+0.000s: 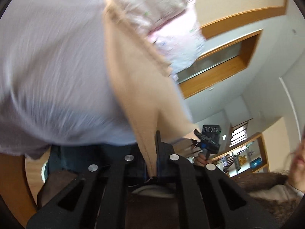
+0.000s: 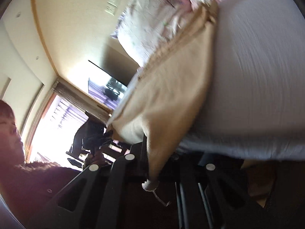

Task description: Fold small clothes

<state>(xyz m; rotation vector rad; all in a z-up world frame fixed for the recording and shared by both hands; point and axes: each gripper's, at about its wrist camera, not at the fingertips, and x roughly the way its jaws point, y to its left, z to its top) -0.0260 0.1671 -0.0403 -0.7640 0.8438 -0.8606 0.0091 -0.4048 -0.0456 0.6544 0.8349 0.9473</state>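
A small beige garment (image 1: pixel 133 80) hangs stretched between both grippers, lifted off the white cloth surface (image 1: pixel 47 66). My left gripper (image 1: pixel 153 152) is shut on one corner of it. My right gripper (image 2: pixel 152 158) is shut on the other corner; the garment (image 2: pixel 171 87) runs up from it, with a thread dangling below. The right gripper also shows in the left wrist view (image 1: pixel 208 143). Both views are blurred by motion.
A pale floral-print cloth (image 1: pixel 171 22) lies beyond the beige garment; it also shows in the right wrist view (image 2: pixel 152 19). The person's face (image 2: pixel 9 126) is at the edge. Room walls, a window (image 2: pixel 57 126) and shelves (image 1: pixel 246 152) are behind.
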